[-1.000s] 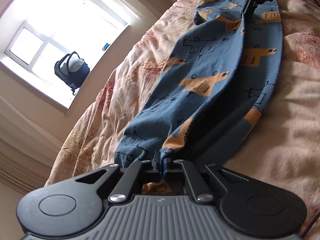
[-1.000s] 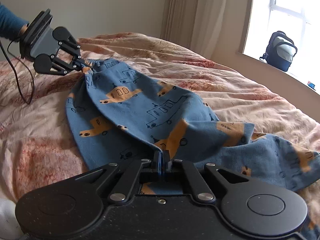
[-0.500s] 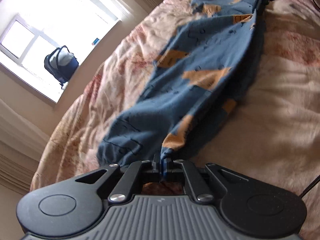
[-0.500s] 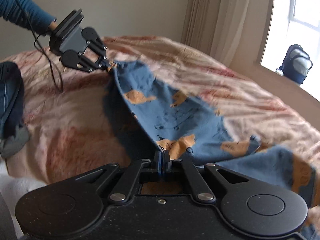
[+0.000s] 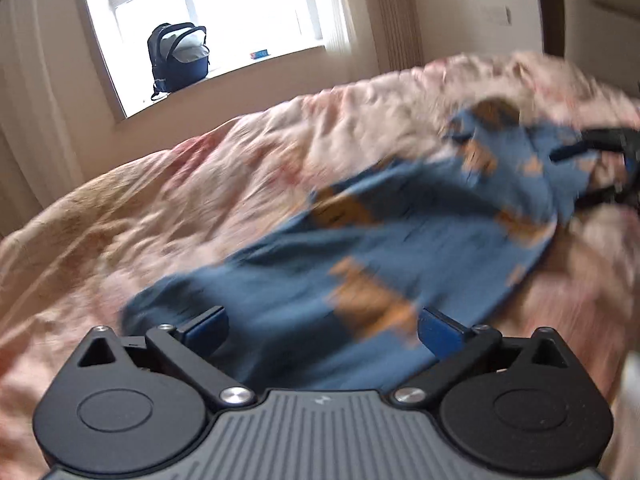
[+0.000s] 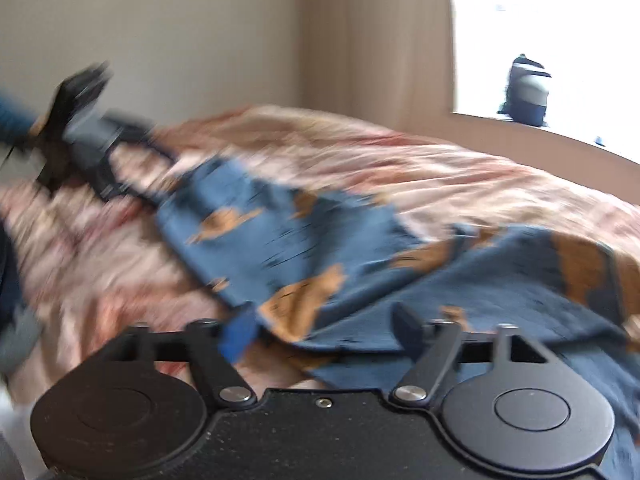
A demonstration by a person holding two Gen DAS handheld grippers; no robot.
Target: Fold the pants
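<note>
The blue pants (image 5: pixel 400 248) with orange prints lie stretched across the bed. In the left wrist view my left gripper (image 5: pixel 322 328) is open, its blue pads spread over one end of the pants. In the right wrist view my right gripper (image 6: pixel 320 328) is open over the other end of the pants (image 6: pixel 304 248). The right gripper shows blurred at the far right of the left wrist view (image 5: pixel 612 168). The left gripper shows blurred at the far left of the right wrist view (image 6: pixel 104 148). Both views are motion-blurred.
The pink floral bedspread (image 5: pixel 200 184) covers the bed. A dark backpack (image 5: pixel 178 58) sits on the window sill; it also shows in the right wrist view (image 6: pixel 528 92). Dark clothing (image 6: pixel 8 264) lies at the left edge. A headboard (image 5: pixel 592 4) stands at the back right.
Both grippers have opened and let go of the pants, which now lie on the bed. Both cameras have swung and the views are blurred.
</note>
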